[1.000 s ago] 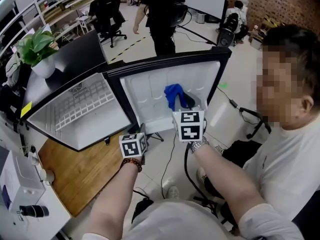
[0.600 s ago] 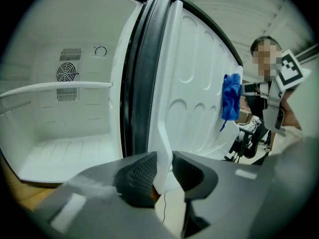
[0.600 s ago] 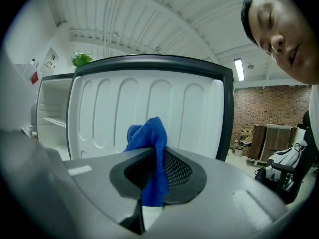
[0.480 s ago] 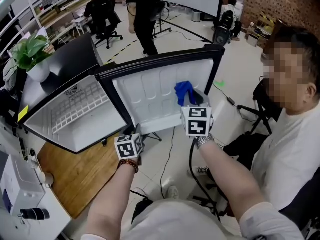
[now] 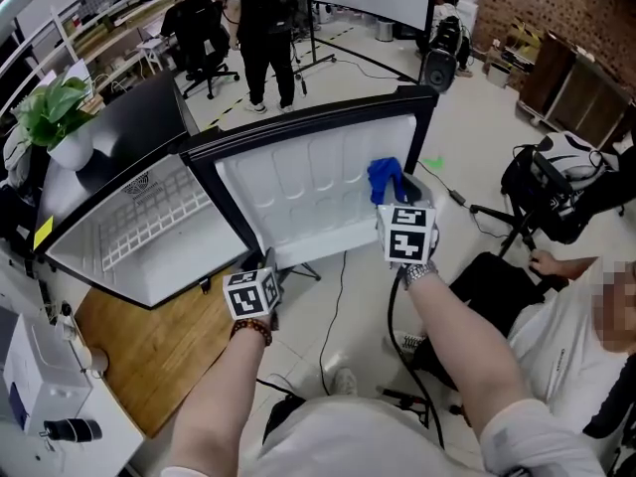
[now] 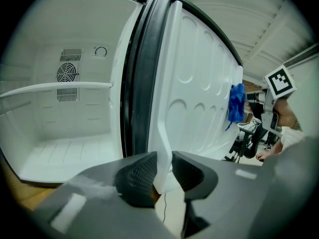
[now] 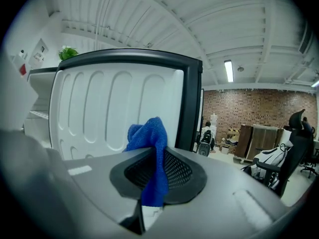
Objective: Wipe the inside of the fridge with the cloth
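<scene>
Your right gripper (image 5: pixel 396 199) has its fingers pinched narrow on the blue cloth (image 5: pixel 386 177), which hangs at the door (image 5: pixel 308 182) near its right edge, centre-right in the head view. The fridge cavity (image 5: pixel 149 227) lies well to the left. Your left gripper (image 5: pixel 268 264) is nearer it, but its fingers clamp the door's lower edge. The door's white lining is ribbed. The fridge stands on a wooden desk (image 5: pixel 149 351) in an open workshop.
</scene>
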`<state>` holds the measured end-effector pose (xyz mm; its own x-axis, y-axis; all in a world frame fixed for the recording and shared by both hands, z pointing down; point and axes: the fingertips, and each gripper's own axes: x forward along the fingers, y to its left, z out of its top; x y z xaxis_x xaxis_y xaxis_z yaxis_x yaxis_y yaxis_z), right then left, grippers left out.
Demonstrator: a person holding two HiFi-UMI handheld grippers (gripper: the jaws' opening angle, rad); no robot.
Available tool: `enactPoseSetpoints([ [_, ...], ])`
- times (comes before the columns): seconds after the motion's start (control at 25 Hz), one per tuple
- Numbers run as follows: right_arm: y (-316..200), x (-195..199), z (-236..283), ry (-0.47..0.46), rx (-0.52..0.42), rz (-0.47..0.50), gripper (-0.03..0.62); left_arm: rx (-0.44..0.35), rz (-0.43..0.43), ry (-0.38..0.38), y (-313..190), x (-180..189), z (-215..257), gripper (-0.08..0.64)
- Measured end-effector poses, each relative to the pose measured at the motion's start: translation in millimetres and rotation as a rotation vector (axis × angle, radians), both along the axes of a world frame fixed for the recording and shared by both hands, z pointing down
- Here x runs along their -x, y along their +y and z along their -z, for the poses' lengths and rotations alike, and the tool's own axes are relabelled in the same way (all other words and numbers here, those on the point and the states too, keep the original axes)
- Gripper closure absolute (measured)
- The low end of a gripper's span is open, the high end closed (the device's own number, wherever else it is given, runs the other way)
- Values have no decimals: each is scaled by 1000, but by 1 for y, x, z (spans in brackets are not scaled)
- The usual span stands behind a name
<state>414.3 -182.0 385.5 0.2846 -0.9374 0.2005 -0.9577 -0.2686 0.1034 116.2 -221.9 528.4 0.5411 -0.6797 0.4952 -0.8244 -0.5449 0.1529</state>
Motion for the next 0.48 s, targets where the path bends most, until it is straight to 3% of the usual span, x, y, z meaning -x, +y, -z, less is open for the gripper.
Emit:
enactPoseSetpoints([
  [0.28, 4, -1, 0, 4, -4, 4, 549, 6, 4, 1, 1, 1, -1, 459],
  [0.48, 11, 21, 2, 17, -19, 52, 549, 4, -5, -1, 5, 2, -1, 462],
])
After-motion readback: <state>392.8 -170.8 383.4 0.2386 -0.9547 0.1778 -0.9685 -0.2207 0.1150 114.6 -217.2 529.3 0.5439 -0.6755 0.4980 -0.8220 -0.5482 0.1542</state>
